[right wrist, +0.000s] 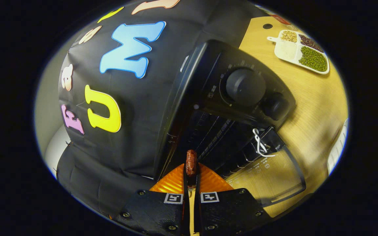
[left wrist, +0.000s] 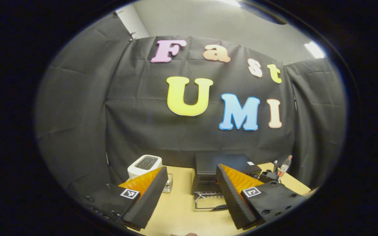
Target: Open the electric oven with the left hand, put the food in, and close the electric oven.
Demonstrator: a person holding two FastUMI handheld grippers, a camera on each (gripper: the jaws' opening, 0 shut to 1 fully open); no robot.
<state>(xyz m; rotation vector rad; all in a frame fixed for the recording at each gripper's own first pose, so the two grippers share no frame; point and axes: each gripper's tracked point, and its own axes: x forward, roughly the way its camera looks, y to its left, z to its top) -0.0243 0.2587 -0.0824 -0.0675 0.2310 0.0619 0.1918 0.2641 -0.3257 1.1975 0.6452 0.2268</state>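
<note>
The electric oven [right wrist: 241, 98], a boxy black thing with round knobs, is seen open, its glass door [right wrist: 267, 173] folded down on the wooden counter [right wrist: 310, 108]; the inside is pretty dark. A small reddish sausage [right wrist: 191, 163] is pinched by the right hand-held gripper [right wrist: 191, 173] at the oven mouth. The left hand-held gripper [left wrist: 192, 193] is spread wide, holding nothing.

Toaster [left wrist: 144, 165] left of oven [left wrist: 225, 170] on table [left wrist: 182, 209].

left gripper view: far back, level, facing oven [left wrist: 223, 177] | right gripper view: close, tilted, at its open mouth
</note>
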